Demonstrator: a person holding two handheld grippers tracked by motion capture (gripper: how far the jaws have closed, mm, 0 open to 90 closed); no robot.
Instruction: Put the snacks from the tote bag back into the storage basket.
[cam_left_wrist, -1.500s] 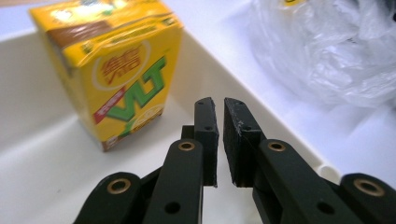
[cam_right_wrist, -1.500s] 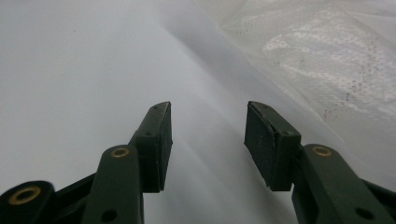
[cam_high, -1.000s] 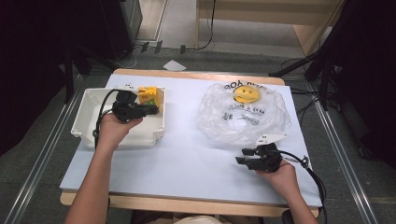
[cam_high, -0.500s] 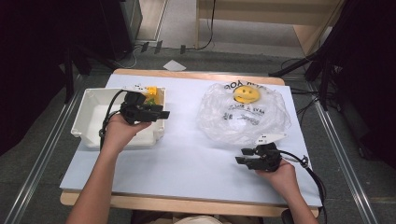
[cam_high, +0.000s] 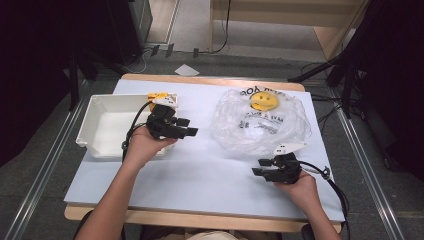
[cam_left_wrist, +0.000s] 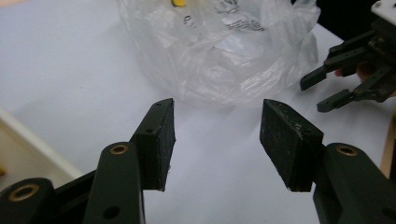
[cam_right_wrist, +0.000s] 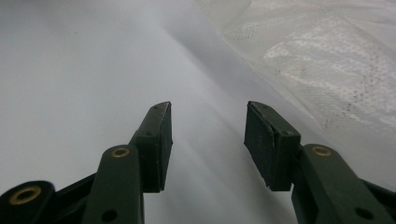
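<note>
The left gripper (cam_high: 186, 126) hangs just past the right edge of the white tray (cam_high: 102, 125) and points toward the clear plastic bag (cam_high: 260, 122). Its fingers (cam_left_wrist: 159, 140) have just been opening and now stand wide apart, with nothing between them. A yellow toy (cam_high: 156, 96) lies in the far right corner of the tray, right behind this gripper. The right gripper (cam_high: 261, 167) rests low over the desk (cam_high: 210, 175), near the front edge of the bag. Its fingers (cam_right_wrist: 156, 144) are also apart and hold nothing.
</note>
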